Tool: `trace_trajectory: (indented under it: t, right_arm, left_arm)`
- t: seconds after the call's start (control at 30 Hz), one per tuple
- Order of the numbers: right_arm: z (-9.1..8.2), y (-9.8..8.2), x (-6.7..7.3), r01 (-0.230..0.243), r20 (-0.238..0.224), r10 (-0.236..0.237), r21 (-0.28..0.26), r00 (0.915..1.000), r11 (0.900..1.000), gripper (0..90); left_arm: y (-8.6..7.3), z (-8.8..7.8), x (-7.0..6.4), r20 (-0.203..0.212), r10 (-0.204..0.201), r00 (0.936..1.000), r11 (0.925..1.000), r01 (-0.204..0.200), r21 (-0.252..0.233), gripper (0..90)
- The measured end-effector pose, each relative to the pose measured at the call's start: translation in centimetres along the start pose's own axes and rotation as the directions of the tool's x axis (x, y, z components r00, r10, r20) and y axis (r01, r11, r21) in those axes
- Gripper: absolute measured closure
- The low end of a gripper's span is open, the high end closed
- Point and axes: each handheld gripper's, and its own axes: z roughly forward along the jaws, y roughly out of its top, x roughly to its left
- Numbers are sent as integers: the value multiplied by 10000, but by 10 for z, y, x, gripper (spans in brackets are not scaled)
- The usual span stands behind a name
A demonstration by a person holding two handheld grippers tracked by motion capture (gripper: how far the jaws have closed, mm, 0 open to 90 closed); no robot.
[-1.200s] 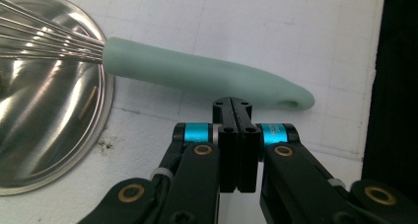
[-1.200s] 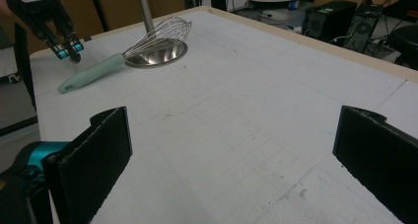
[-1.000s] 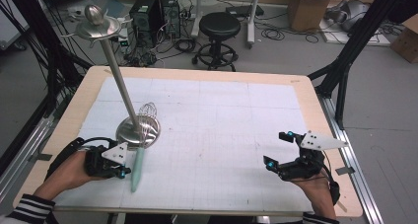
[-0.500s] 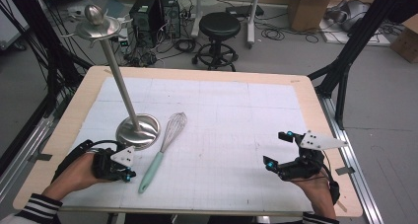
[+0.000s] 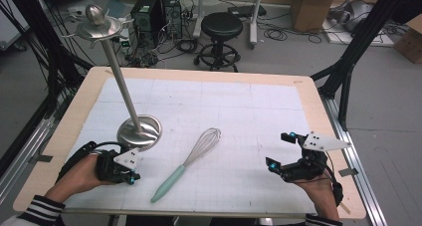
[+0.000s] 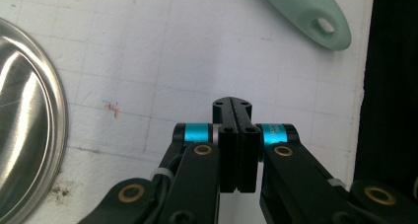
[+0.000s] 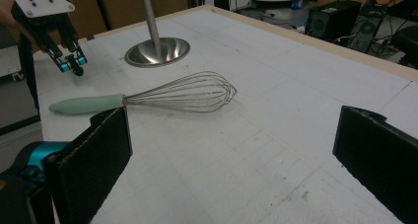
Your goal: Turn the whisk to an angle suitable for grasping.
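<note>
Wire whisk [image 5: 186, 163], mint-green handle, lies flat.

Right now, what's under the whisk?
The whisk lies flat on the white gridded table sheet, nothing else beneath it. The sheet directly under its mint handle is hidden.

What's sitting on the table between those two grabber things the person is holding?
A whisk lies between the left gripper and the right gripper, on the table, as the high view shows.
</note>
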Motion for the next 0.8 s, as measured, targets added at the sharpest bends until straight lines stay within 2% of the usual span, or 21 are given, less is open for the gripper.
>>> trace_trajectory:
  t: [0.47, 0.8]
  right_arm:
    - [1, 0, 1, -12, -47, 12, 63, 10000, 10000, 5]
    - [2, 0, 1, 59, -40, -59, 66, 10000, 10000, 5]
  left_arm:
    - [-2, -6, 3, -23, -89, 10000, 9992, 88, -398, 898]
    - [-5, -10, 5, -75, -313, 9995, 9974, 307, -654, 898]
